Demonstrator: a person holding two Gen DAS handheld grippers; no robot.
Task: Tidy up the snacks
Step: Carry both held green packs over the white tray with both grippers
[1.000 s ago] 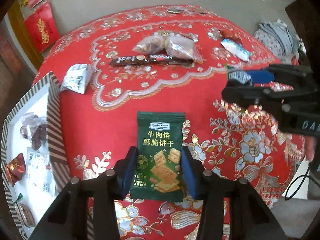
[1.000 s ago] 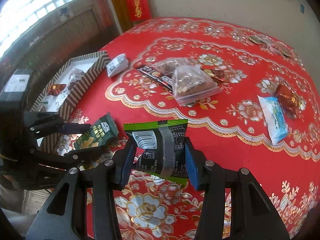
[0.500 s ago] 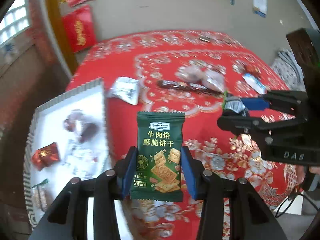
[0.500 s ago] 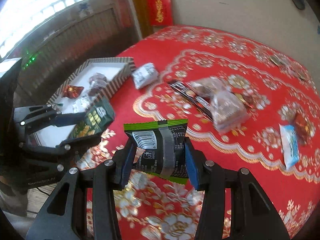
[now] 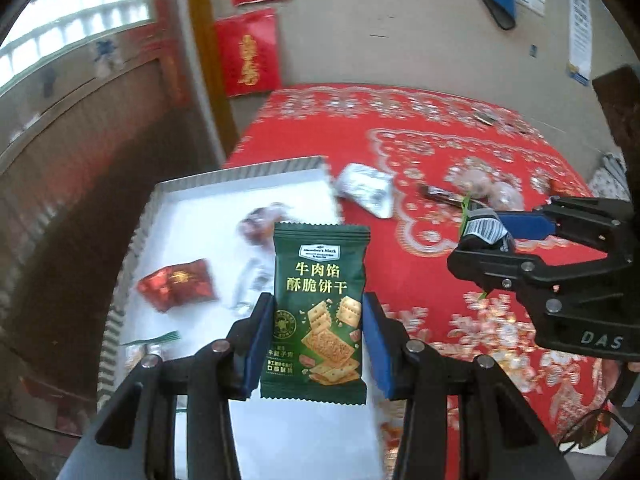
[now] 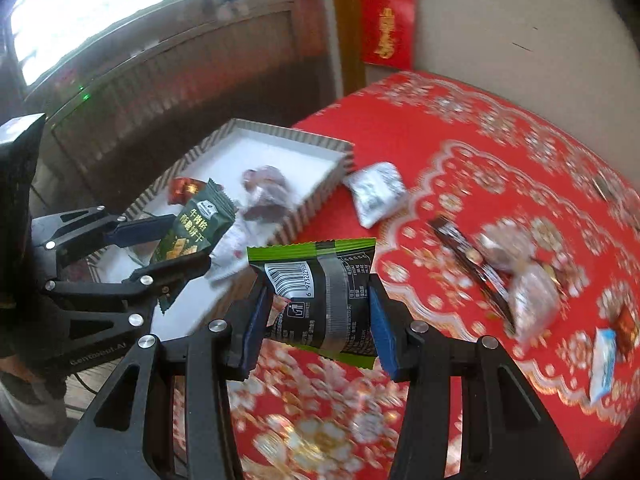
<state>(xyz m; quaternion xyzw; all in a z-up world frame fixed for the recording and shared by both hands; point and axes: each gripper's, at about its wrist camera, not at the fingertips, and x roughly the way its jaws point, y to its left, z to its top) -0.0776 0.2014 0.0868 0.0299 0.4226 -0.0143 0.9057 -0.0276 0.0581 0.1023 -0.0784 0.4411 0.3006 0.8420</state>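
Biscuits first: my left hand-held gripper (image 5: 316,340) pinches the green cracker packet (image 5: 319,312) above the striped tray (image 5: 240,176). My right hand-held gripper (image 6: 318,324) clamps a black-and-green snack packet (image 6: 320,296) over the red counter (image 6: 460,160), tray at ten o'clock.

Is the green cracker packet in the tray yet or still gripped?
Still gripped. The left gripper pinches the green cracker packet between its blue pads, held above the striped tray, not resting inside.
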